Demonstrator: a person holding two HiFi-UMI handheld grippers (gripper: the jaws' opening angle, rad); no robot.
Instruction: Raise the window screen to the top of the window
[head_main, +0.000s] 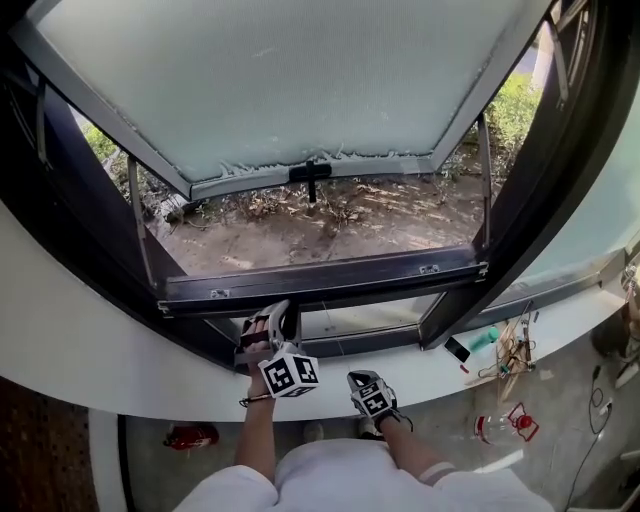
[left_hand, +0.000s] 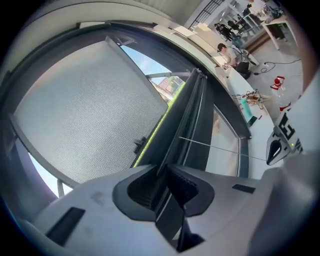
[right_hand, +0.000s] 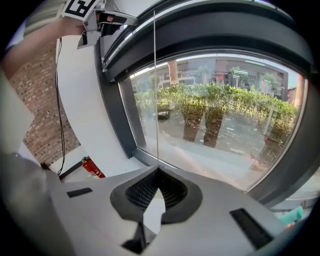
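Note:
A dark horizontal screen bar (head_main: 330, 283) spans the lower part of the window opening. My left gripper (head_main: 268, 328) reaches up to its underside, left of centre. In the left gripper view the jaws (left_hand: 167, 186) are shut on the bar's (left_hand: 187, 120) dark edge. A thin pull cord (right_hand: 155, 90) runs straight from the frame down into my right gripper (right_hand: 157, 175), which is shut on it. The right gripper (head_main: 372, 395) hangs lower, near my body. The cord (left_hand: 225, 150) crosses the lower pane. Beyond, a pale sash (head_main: 290, 80) tilts outward.
A black handle (head_main: 310, 175) sits on the sash's lower edge. The white curved sill (head_main: 80, 340) wraps round below. A red fire extinguisher (head_main: 190, 436) lies on the floor at left, and tools (head_main: 510, 352) and a red-capped bottle (head_main: 508, 424) lie at right.

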